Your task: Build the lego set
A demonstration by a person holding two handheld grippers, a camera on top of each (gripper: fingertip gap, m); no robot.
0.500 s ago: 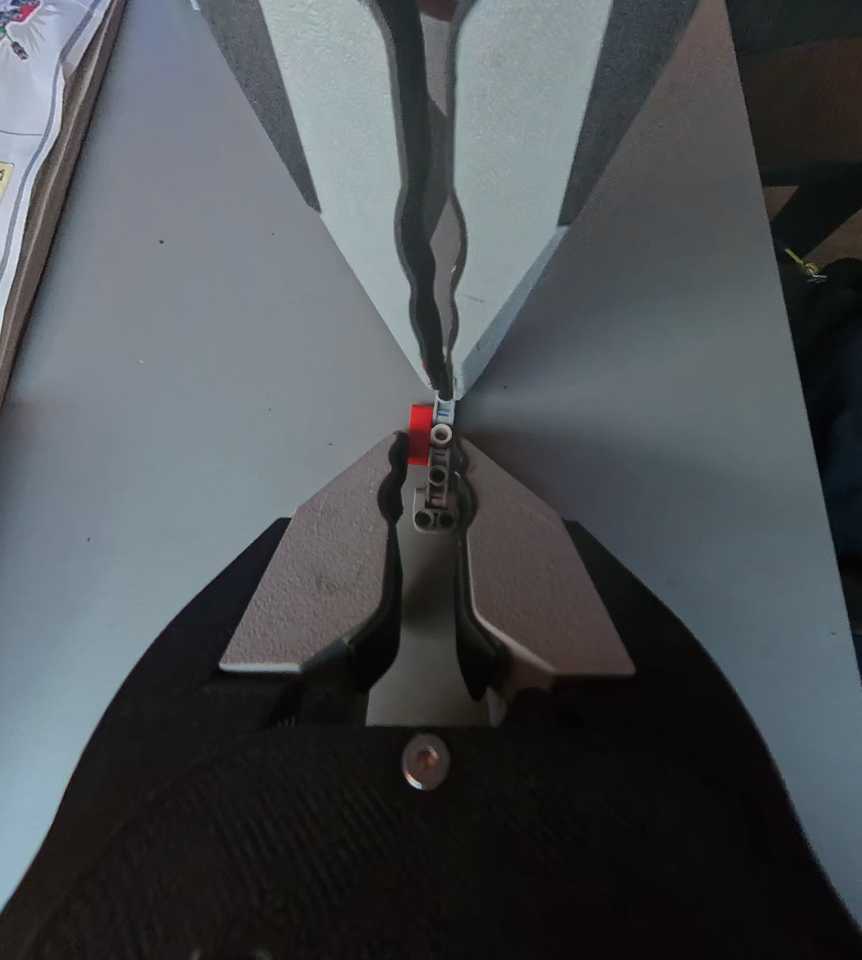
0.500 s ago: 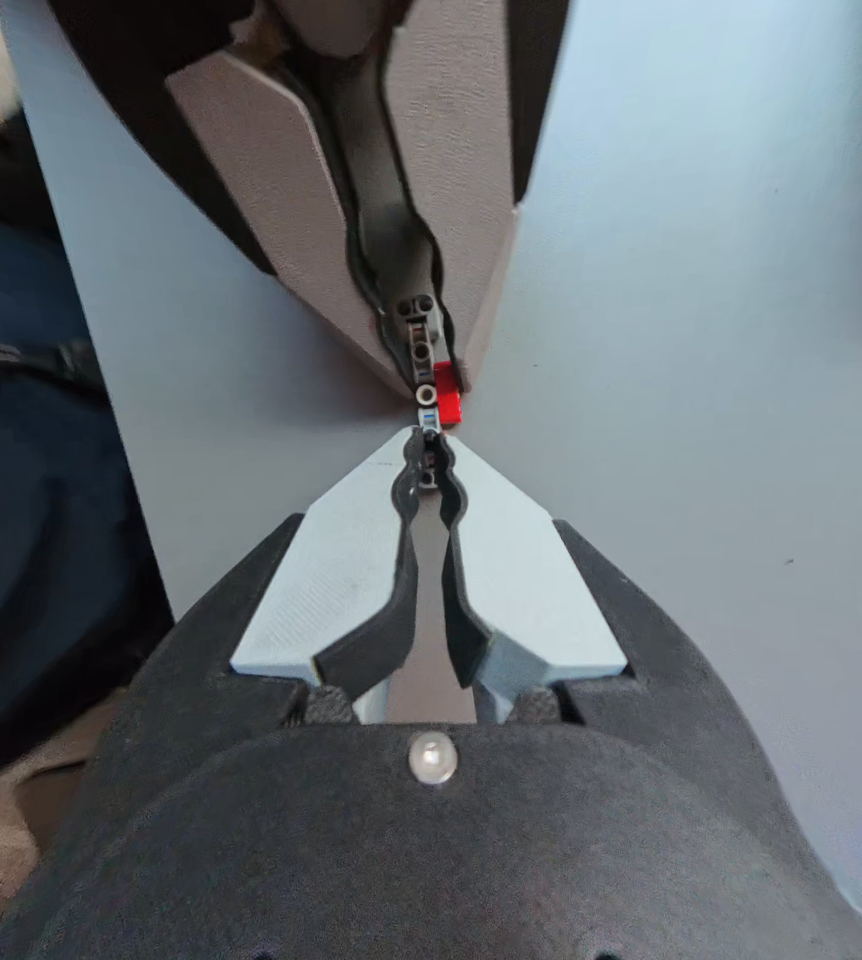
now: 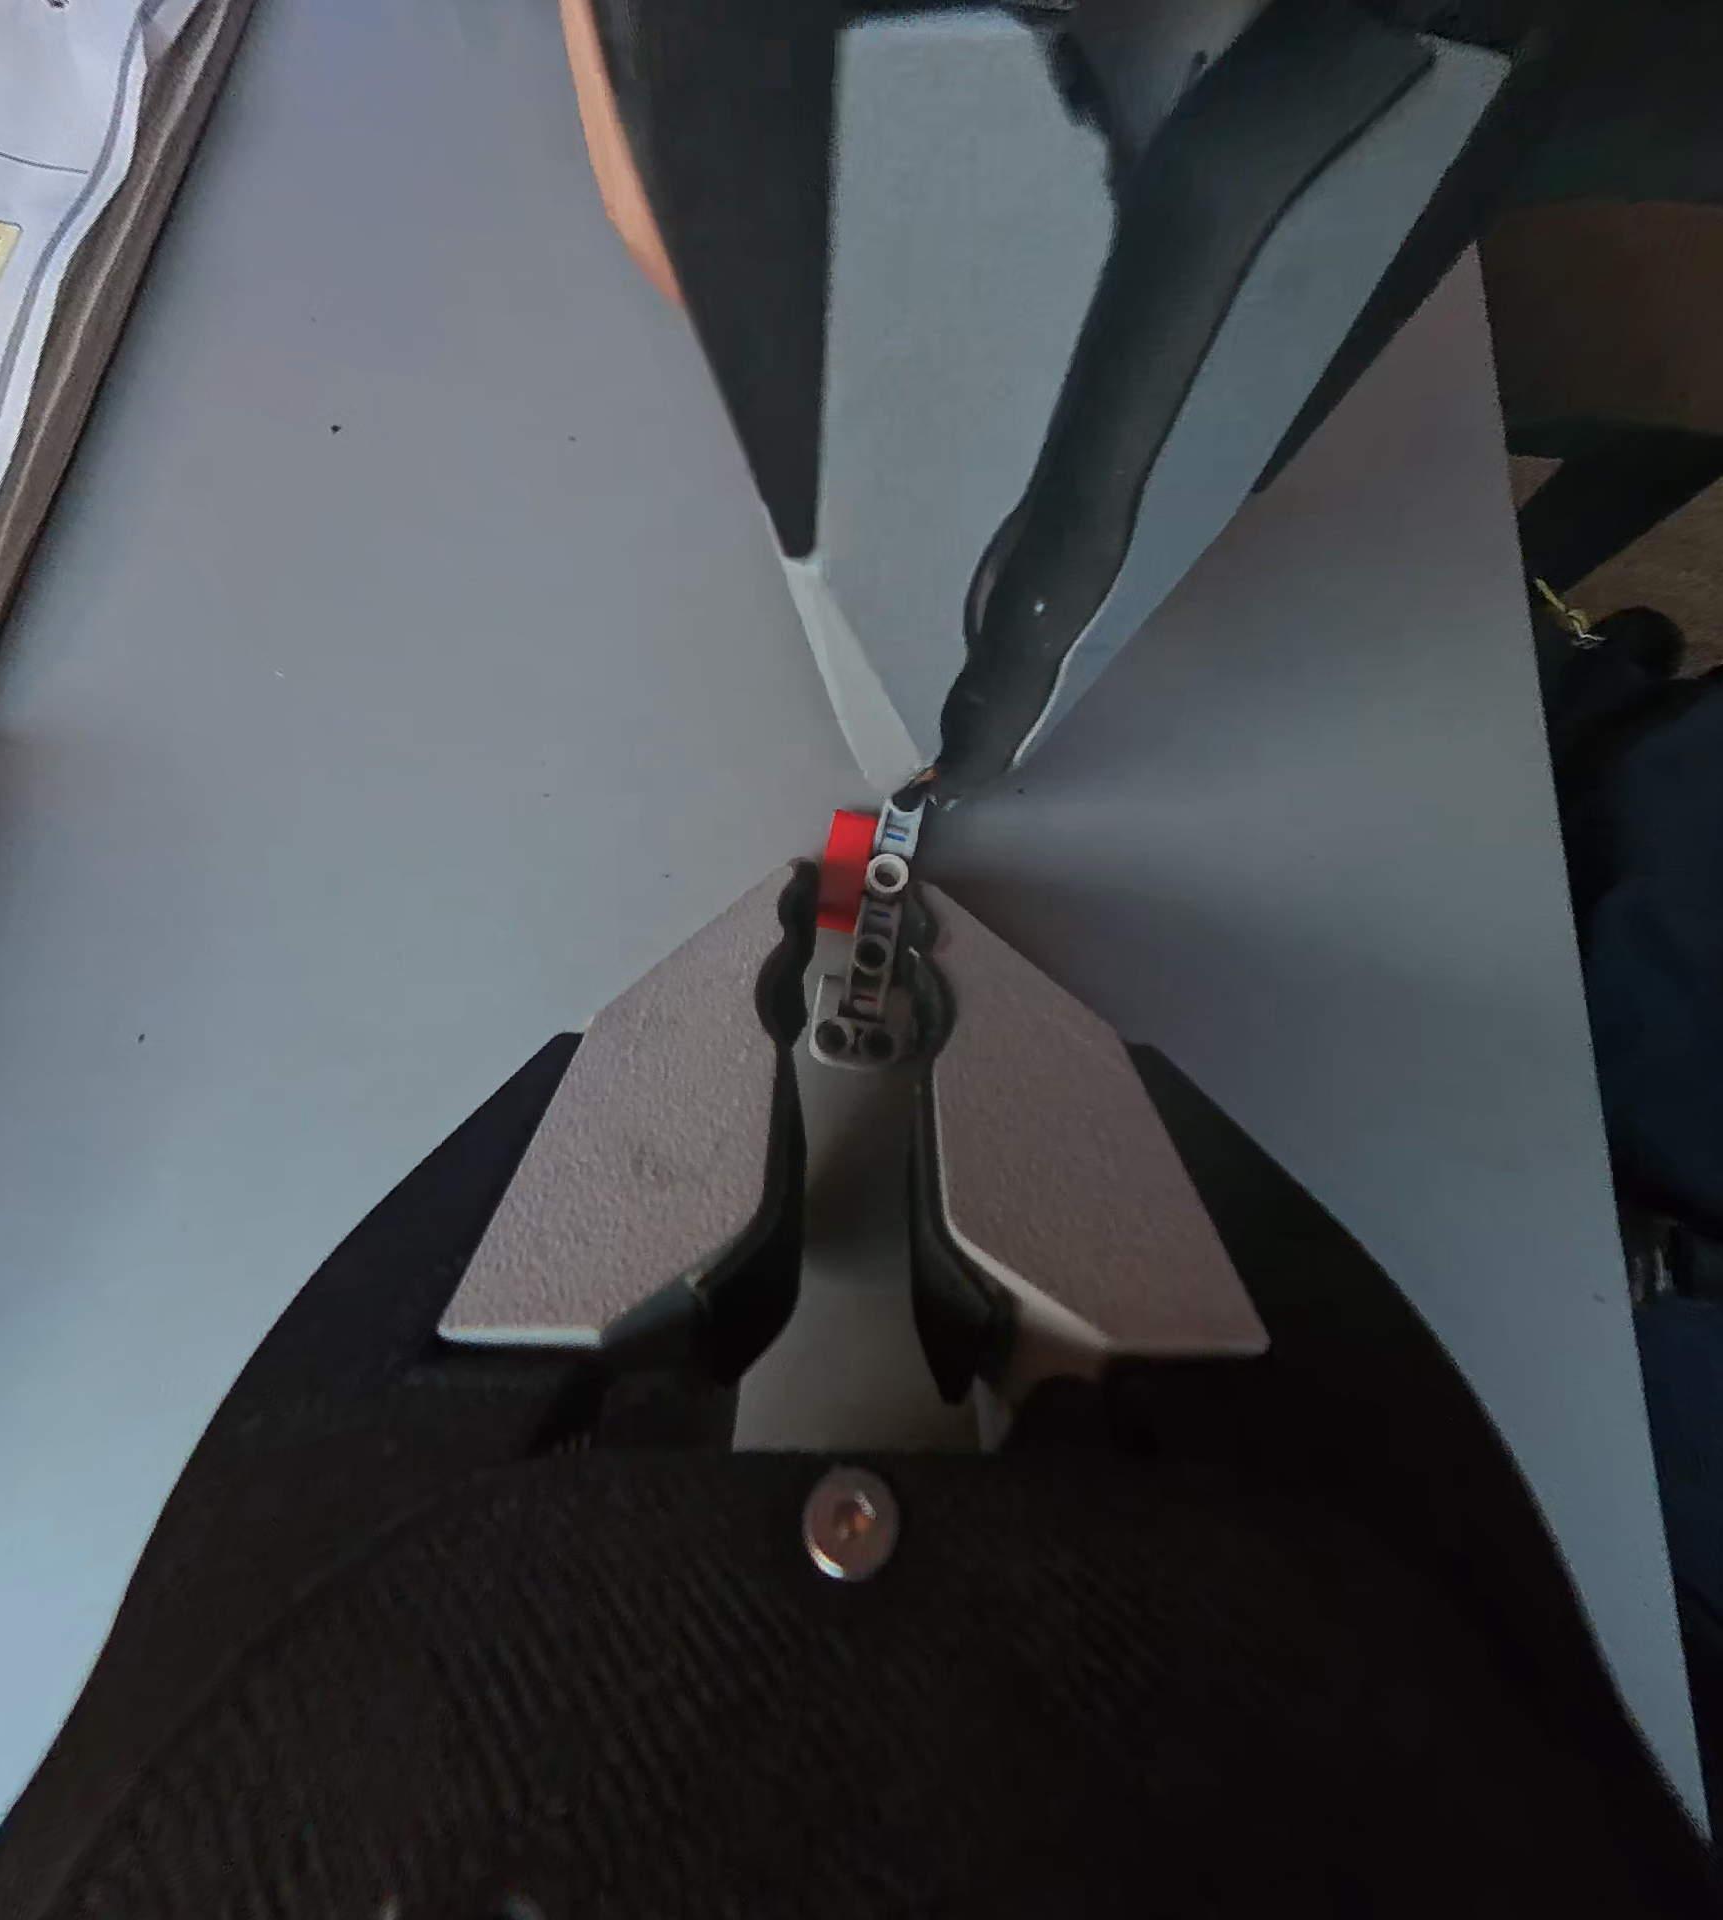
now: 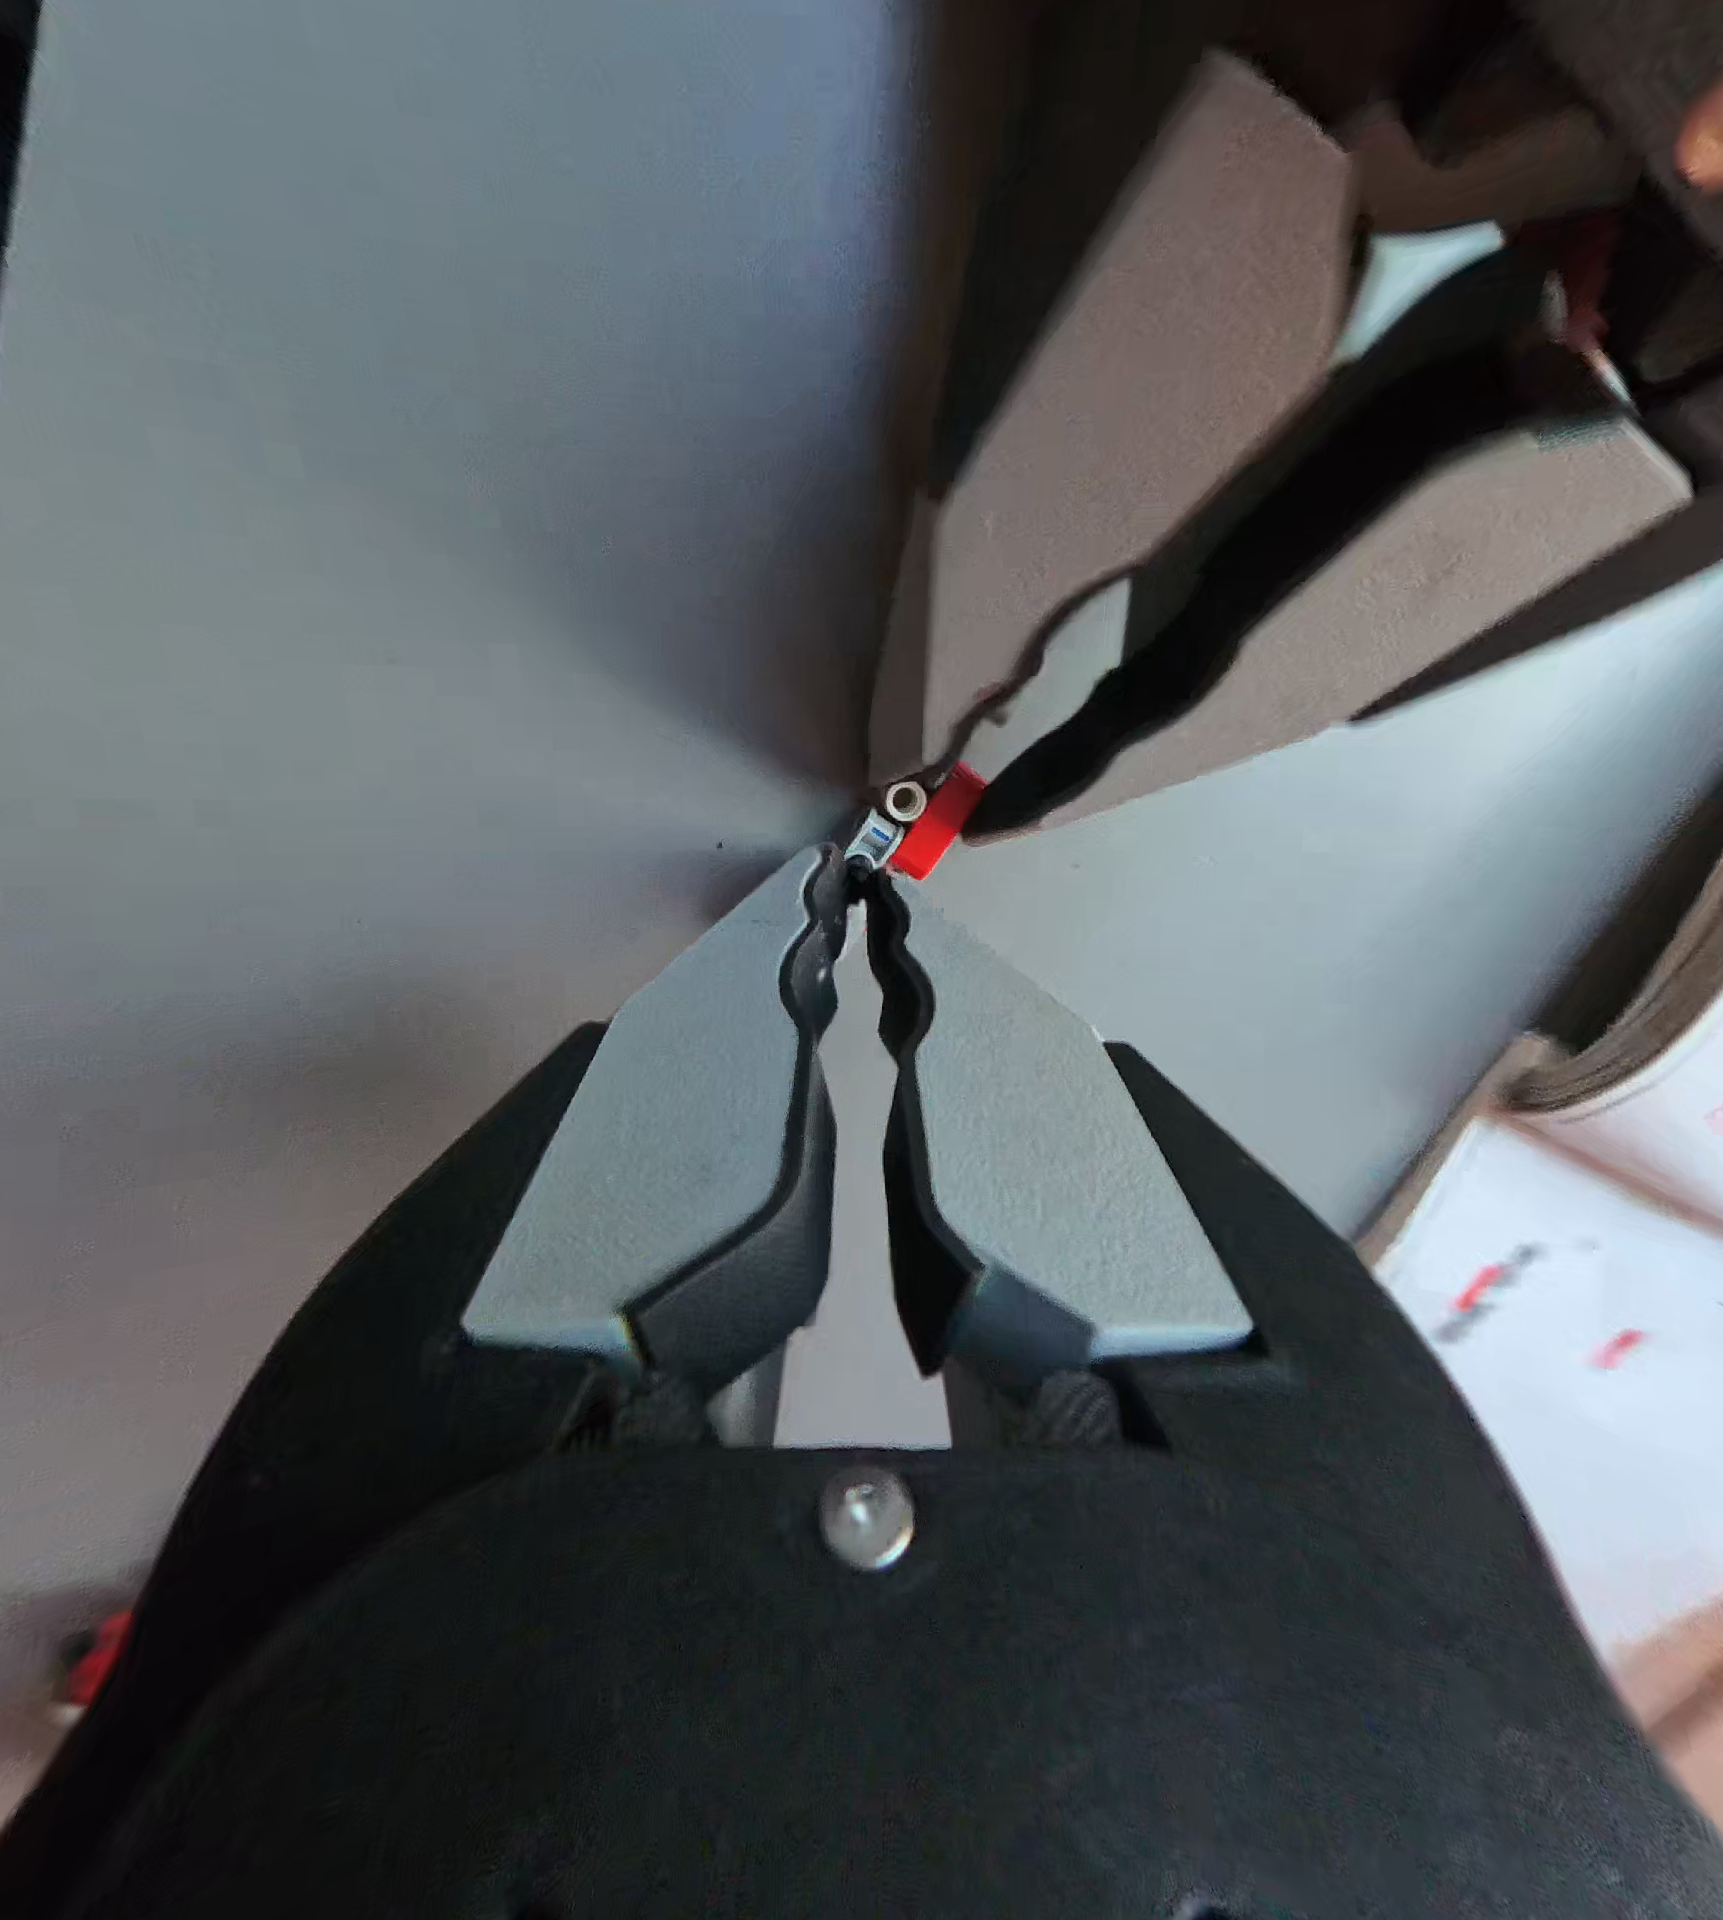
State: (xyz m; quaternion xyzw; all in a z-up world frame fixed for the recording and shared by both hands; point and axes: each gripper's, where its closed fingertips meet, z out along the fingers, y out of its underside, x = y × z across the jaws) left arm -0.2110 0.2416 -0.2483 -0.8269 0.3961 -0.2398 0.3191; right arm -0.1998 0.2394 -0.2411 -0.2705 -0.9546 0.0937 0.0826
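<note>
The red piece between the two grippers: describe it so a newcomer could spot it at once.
Over the grey table, the left gripper holds a small grey beam with holes. The red piece sits against that beam's left side, near its far end. It is the only bright red, smooth block there.

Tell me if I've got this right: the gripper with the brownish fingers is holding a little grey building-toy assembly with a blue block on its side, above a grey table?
Almost. The block on the side of the grey assembly is red, not blue; the left wrist view shows it plainly. The rest stands: the left gripper holds the assembly over the grey table.
</note>
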